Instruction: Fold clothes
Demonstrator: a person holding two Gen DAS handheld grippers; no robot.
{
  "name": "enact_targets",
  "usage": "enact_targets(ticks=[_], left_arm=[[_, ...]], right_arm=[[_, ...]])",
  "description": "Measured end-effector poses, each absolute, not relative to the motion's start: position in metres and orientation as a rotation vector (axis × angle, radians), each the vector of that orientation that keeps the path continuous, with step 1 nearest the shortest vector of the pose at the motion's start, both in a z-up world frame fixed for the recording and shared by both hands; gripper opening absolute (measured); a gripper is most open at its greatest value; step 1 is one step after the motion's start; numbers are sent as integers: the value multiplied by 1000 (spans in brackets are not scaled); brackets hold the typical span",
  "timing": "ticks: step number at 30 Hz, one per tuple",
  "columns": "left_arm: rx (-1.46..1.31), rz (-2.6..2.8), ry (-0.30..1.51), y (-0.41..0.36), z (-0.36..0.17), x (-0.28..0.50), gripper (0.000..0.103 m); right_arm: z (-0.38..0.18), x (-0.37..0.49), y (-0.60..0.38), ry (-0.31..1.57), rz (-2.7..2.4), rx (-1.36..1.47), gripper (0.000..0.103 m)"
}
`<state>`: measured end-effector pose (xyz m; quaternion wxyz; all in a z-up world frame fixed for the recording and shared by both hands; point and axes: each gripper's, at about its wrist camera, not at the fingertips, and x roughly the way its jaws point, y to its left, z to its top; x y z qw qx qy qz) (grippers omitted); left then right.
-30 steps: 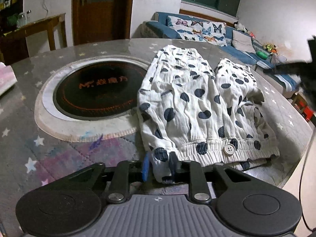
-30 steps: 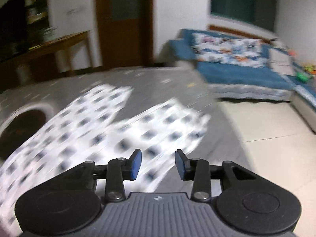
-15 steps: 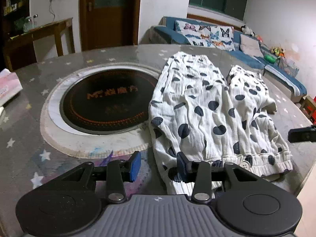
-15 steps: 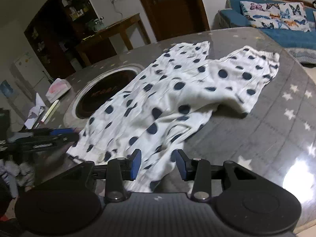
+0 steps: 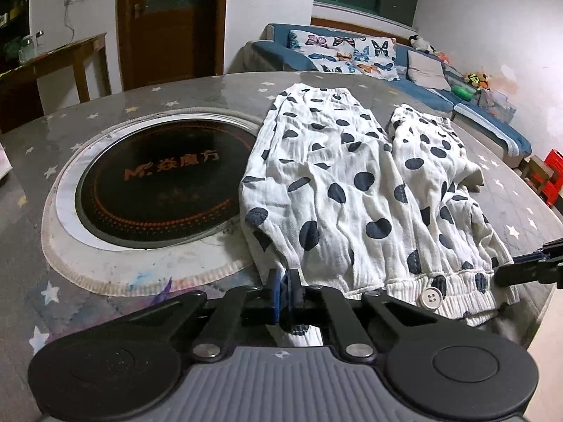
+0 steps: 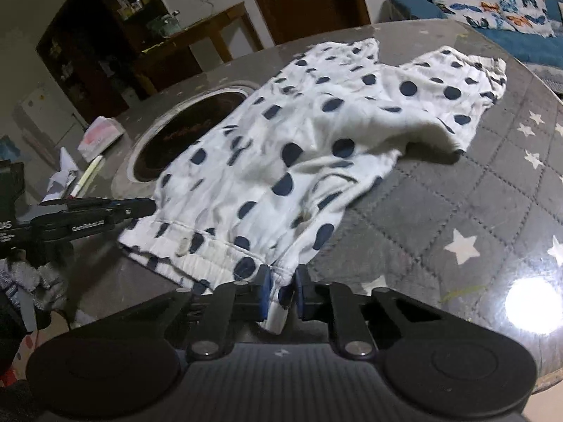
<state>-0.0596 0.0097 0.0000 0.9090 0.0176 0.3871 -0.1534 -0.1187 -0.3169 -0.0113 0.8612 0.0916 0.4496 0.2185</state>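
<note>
Spotted trousers (image 5: 352, 190) lie flat on the round table (image 5: 105, 299), waistband at the near edge, legs pointing away, beside the inset hotplate (image 5: 158, 183). Left gripper (image 5: 283, 295): jaws clamped tight on the waistband's left corner. Right gripper (image 6: 281, 292): jaws closing, waistband's right corner between them, pads pressing cloth. Step looks like securing both corners; next move likely calls for lifting both evenly toward the leg ends. Quilted star-pattern top under glossy cover; sofa (image 5: 369, 59) beyond.
</note>
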Motion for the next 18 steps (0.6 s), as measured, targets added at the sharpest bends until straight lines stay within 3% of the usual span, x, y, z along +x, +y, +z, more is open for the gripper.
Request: enact_targets(ticks=[10,13,18], left_arm=[[89,-406,842,14,13,-98,4],[100,-409,836,16,20,-101,7],[97,-385,787,20,40,-91,15]], right_arm=[[-1,-153,-319,1052,544,120,13],[4,-154,-320,1058,548,95,22],[19,-141,-338,988,488,78,22]])
